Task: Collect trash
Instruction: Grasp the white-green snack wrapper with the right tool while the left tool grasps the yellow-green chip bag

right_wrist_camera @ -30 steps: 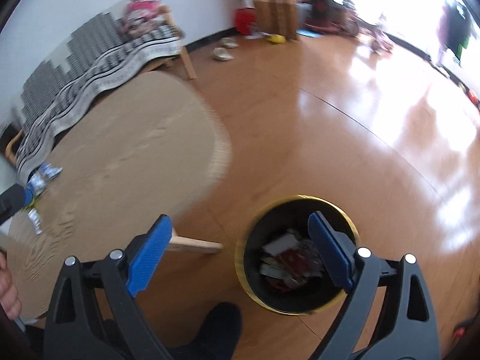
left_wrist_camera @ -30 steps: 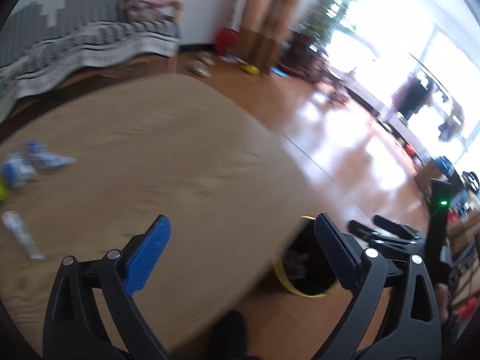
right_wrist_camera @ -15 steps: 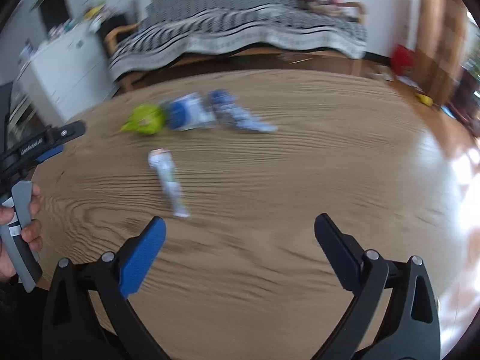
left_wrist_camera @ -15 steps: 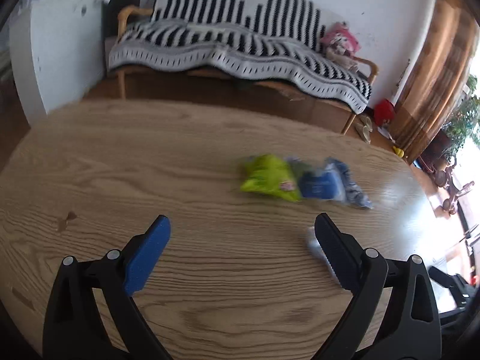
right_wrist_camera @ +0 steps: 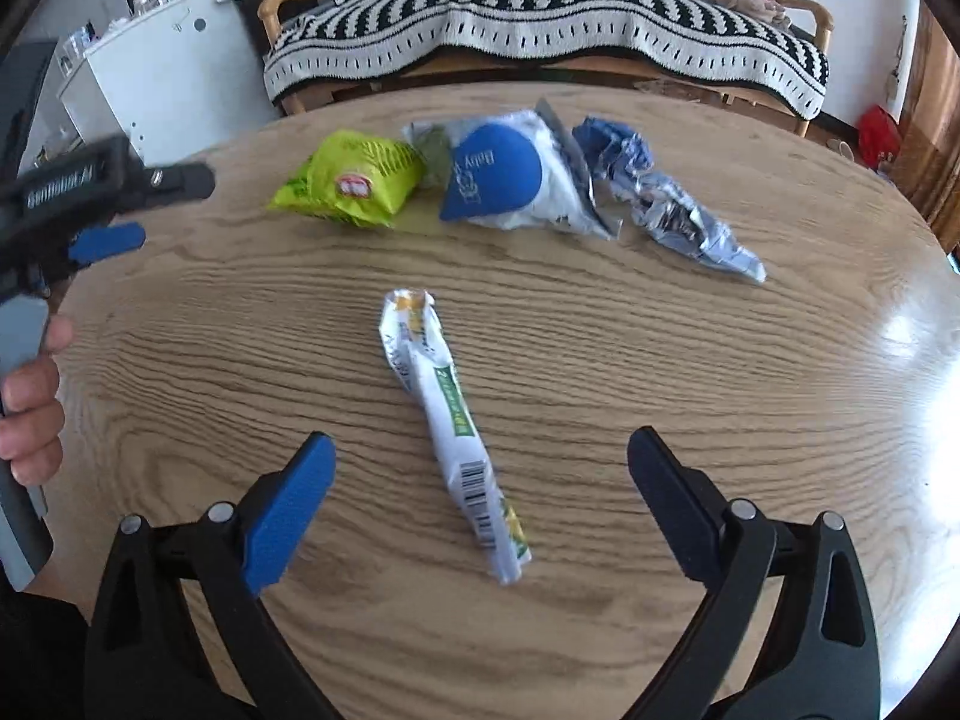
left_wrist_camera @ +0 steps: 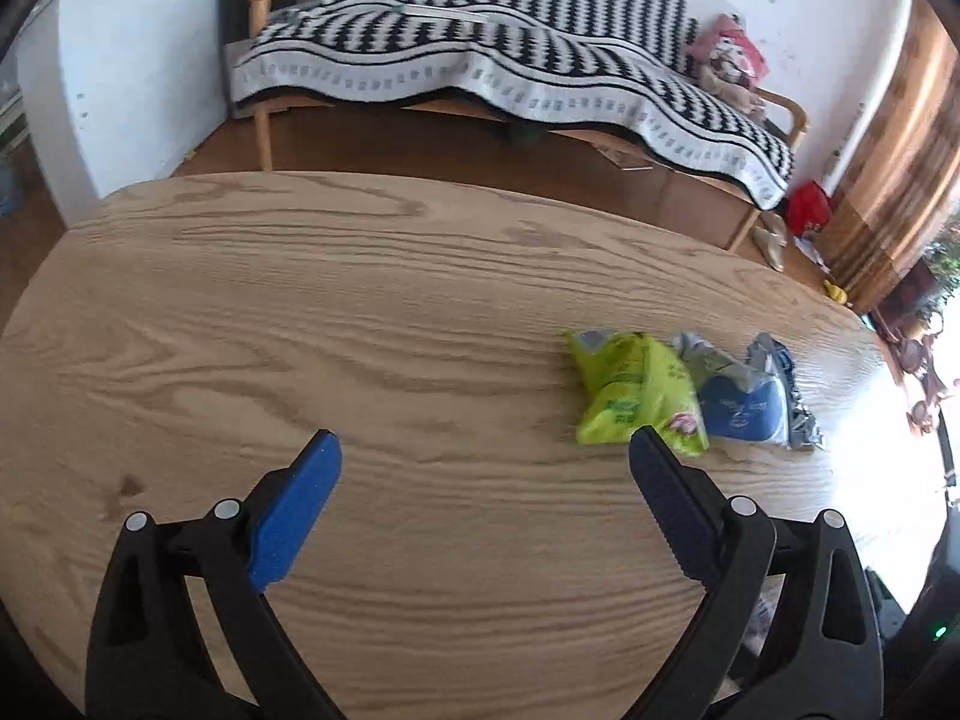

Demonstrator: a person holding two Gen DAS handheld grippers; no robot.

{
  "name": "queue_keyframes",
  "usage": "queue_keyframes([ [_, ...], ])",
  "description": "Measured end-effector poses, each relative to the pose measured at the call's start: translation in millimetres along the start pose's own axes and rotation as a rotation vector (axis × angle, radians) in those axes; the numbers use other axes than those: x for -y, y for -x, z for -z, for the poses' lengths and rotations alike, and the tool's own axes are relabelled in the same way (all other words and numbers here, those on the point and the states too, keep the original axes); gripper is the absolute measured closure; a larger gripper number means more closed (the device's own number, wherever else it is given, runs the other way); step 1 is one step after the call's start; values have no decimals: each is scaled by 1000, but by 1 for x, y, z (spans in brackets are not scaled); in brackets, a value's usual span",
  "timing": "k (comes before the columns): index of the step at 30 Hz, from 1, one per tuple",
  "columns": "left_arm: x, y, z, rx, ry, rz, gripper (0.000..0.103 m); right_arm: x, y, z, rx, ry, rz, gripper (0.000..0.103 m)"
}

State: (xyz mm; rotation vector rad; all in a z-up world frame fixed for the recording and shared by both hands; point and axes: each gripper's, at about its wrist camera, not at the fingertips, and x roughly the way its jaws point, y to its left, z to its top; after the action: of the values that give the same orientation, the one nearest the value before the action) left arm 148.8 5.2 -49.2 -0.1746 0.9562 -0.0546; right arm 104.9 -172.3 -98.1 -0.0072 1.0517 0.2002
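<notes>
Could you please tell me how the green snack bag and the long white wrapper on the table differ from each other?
The green snack bag is broad and puffy, while the long white wrapper is narrow and flattened. The bag lies at the far side touching the blue and white pouch; the wrapper lies alone, nearer, between the right gripper's open jaws. The bag is bright green; the wrapper is white with a barcode. Both lie on the wooden table, ungrasped.

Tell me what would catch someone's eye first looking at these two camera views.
Probably the litter on the round wooden table: a long white wrapper lying between the open fingers of the right gripper, and behind it a row of a lime-green snack bag, a blue-and-white pouch and a crumpled blue foil wrapper. Behind the table, a black-and-white striped throw covers a wooden sofa.
</notes>
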Motion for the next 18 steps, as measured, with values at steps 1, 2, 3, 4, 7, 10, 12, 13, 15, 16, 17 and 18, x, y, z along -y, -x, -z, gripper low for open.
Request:
queue_keyframes([
  [1,5,-4,-1,-1,-15,2,9,-3,-2,1,7,26,21,13],
  [2,10,-7,-1,3,-25,2,9,-5,-3,1,10,47,40,16],
  [3,15,-9,-2,9,-38,-1,9,-8,-4,2,13,68,60,19],
  [4,19,-13,-4,14,-52,-11,9,-9,-4,2,18,82,59,21],
  [7,33,-27,-7,7,-87,-32,9,-14,0,3,27,111,38,41],
  [10,40,-37,-8,-5,-87,-21,9,-16,4,6,29,116,13,85],
  [12,46,-39,-10,-3,-89,-15,9,-14,4,5,26,102,1,88],
  [13,49,-40,-10,-1,-93,-11,9,-12,4,5,26,93,-6,88],
  [15,57,-43,-10,-2,-105,-11,9,-12,5,5,22,79,-20,89],
  [16,60,-45,-10,-10,-109,-12,9,-11,6,6,20,77,-25,89],
  [17,62,-45,-10,-15,-110,-10,9,-10,7,7,18,76,-26,89],
  [18,65,-45,-10,-17,-114,-9,9,-10,8,8,23,74,-24,89],
])
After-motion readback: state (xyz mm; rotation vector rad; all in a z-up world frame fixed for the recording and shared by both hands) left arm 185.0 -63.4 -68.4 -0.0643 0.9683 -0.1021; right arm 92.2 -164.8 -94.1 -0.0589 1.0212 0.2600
